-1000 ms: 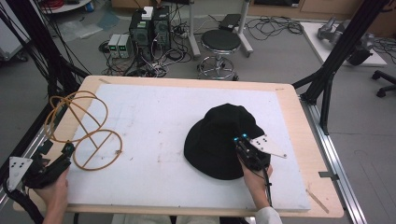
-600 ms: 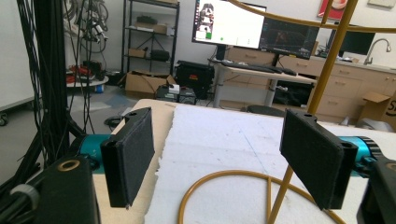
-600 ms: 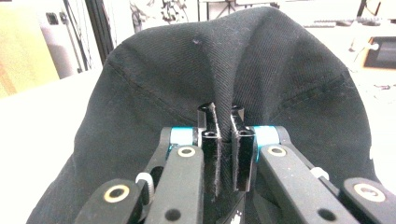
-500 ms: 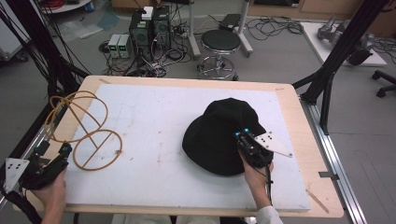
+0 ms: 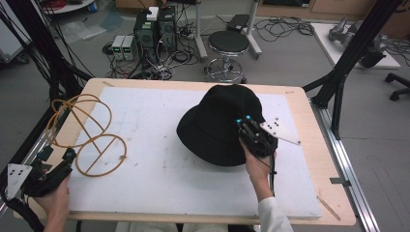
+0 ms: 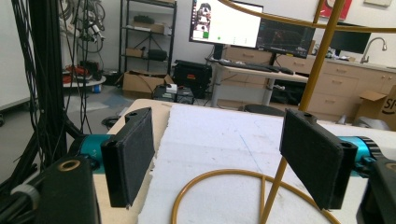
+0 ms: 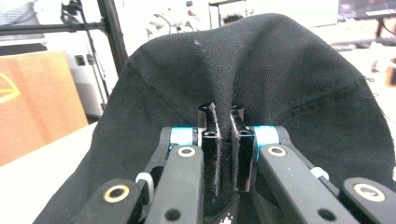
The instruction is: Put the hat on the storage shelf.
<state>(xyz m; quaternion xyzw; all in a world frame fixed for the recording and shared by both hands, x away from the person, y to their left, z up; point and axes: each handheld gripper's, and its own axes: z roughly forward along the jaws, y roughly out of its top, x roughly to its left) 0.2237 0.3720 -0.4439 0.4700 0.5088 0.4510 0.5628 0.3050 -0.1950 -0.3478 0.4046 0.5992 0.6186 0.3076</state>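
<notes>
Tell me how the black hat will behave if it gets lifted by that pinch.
Probably floppy: the hat puckers into a ridge where the right gripper pinches it, so it should sag and drape. Likely light, since thin cloth holds the fold. The woven fabric looks unlikely to slip from the shut jaws.

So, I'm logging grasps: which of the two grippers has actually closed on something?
The right gripper, pinching a fold of the black fabric bucket hat. The left gripper is open around the yellow wire frame.
</notes>
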